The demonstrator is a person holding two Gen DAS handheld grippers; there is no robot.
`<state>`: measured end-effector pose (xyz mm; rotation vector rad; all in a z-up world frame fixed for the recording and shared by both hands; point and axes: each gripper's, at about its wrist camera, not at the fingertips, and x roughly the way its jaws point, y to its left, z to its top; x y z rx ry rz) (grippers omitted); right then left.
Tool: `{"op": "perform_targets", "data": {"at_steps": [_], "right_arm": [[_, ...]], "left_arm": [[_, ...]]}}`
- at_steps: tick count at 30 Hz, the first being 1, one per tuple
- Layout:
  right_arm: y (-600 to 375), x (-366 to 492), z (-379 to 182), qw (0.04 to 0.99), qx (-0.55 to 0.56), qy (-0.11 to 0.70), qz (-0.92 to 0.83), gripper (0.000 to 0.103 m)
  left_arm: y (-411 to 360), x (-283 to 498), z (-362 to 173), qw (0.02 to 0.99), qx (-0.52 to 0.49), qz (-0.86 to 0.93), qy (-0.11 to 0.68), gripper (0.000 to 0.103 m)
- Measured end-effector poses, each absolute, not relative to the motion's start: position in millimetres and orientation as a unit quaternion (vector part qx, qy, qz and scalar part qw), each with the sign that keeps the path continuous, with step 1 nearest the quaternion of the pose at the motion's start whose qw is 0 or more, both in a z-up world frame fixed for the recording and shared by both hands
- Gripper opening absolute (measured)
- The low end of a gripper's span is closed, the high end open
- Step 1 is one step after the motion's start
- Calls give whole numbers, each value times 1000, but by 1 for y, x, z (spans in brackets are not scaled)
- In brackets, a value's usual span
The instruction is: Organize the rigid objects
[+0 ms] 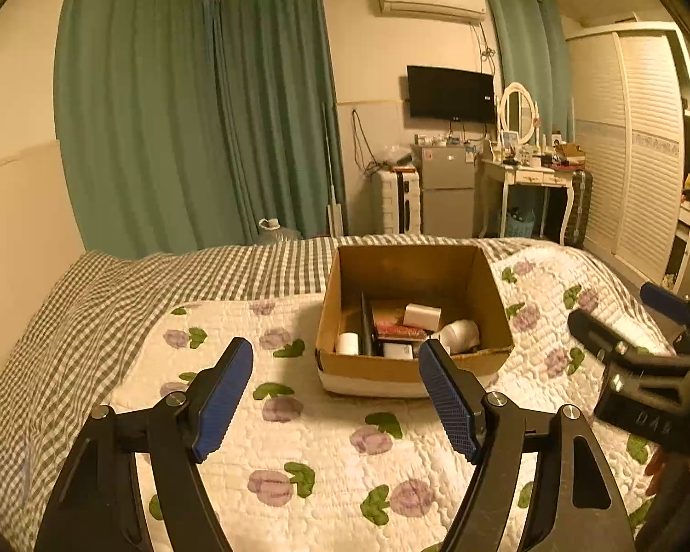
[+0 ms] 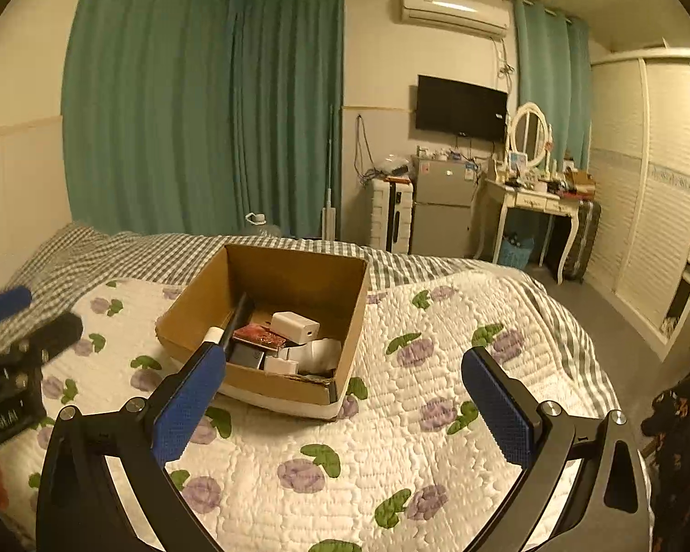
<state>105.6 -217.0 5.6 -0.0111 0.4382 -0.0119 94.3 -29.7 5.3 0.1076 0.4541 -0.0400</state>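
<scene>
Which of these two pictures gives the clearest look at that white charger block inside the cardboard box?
The right wrist view: the white charger block lies unobstructed, its port facing the camera. In the left wrist view the block shows smaller and farther off, with no port visible.

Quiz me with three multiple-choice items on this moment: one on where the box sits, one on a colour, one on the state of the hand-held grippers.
1. Where does the cardboard box sit?
A. on the floral quilt on the bed
B. on the dressing table
C. on the floor

2. What colour is the charger block in the box?
A. red
B. white
C. green

3. How do the left hand-held gripper and right hand-held gripper stand?
A. both shut on items
B. one holds the box
C. both open and empty

Answers:
1 A: quilt shows all around its base.
2 B: it is white beside a red packet.
3 C: only quilt shows between each pair of blue pads.
</scene>
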Motion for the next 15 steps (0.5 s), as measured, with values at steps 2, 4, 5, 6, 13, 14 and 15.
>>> {"op": "perform_targets", "data": {"at_steps": [2,4,5,6,13,14,15], "right_arm": [[-219,105,7,976,-3,217,-8,103],[-221,105,7,976,-1,217,-10,103],[-221,105,7,976,0,218,-9,103],[-221,105,7,976,1,219,-8,103],[-222,104,6,975,2,221,-10,103],[-222,105,6,975,3,222,-11,103],[-223,105,6,975,5,223,-11,103]], "left_arm": [[-30,93,5,973,54,-20,225,77],[-30,92,4,973,51,-22,225,77],[-30,91,4,973,49,-23,224,77],[-30,90,4,973,49,-23,223,77],[-28,90,8,974,43,-19,222,77],[-27,90,9,974,42,-19,222,77],[-27,90,9,974,41,-19,223,77]]}}
